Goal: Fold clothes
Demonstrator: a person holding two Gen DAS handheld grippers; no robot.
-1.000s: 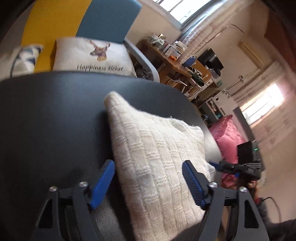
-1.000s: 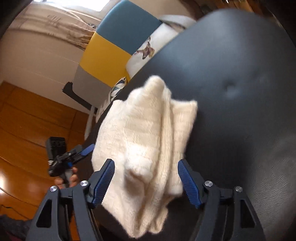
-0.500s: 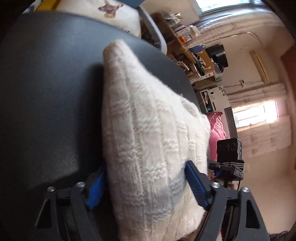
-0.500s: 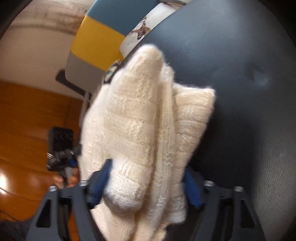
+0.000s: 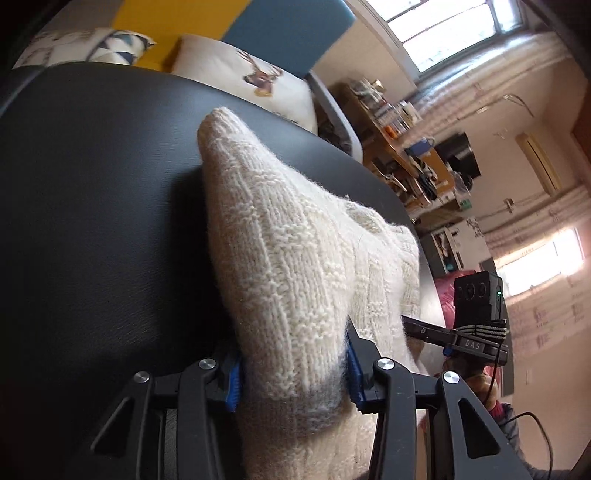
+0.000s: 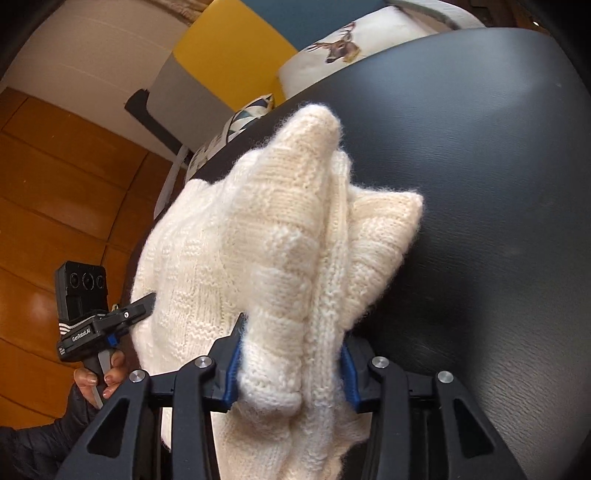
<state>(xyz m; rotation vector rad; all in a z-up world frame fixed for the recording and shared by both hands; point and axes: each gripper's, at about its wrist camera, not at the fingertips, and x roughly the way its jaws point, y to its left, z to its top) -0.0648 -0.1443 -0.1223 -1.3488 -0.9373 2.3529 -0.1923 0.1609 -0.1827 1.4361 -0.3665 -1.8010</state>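
On the black leather seat (image 5: 92, 221), the cream knitted sweater (image 5: 295, 266) stretches forward from both tongs, the left gripper (image 5: 293, 373) and right gripper (image 6: 290, 373) closing on its near edge, pads pressing bunched wool.

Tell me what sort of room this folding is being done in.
Most likely a lived-in home room. A deer-print cushion rests on a colour-block sofa, a cluttered wooden desk stands by the window, and the cream knit sweater lies on a black padded surface.
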